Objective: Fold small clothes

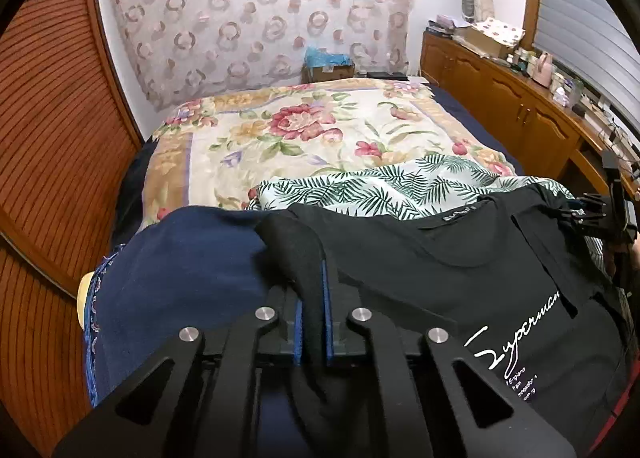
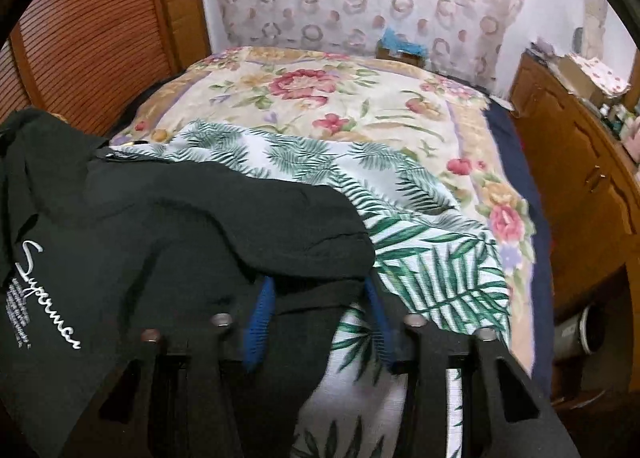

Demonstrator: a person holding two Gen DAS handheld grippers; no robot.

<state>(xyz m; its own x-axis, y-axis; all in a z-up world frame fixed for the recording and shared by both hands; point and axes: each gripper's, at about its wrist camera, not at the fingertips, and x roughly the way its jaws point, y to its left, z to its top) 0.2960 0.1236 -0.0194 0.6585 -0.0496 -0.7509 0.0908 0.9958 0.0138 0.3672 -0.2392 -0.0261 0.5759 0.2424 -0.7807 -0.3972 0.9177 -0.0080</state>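
Note:
A black T-shirt with white "Superman" lettering hangs spread between my two grippers over the near end of the bed. My left gripper is shut on its left sleeve; the black cloth is pinched between the blue pads. My right gripper stands with its blue pads apart, and the shirt's right sleeve drapes over and between them. It also shows at the right edge of the left wrist view. A white palm-leaf garment lies under the shirt.
A floral blanket covers the bed. A dark blue cloth lies at my lower left. A wooden slatted wardrobe stands left, a cluttered wooden sideboard right. A cardboard box sits beyond the bed.

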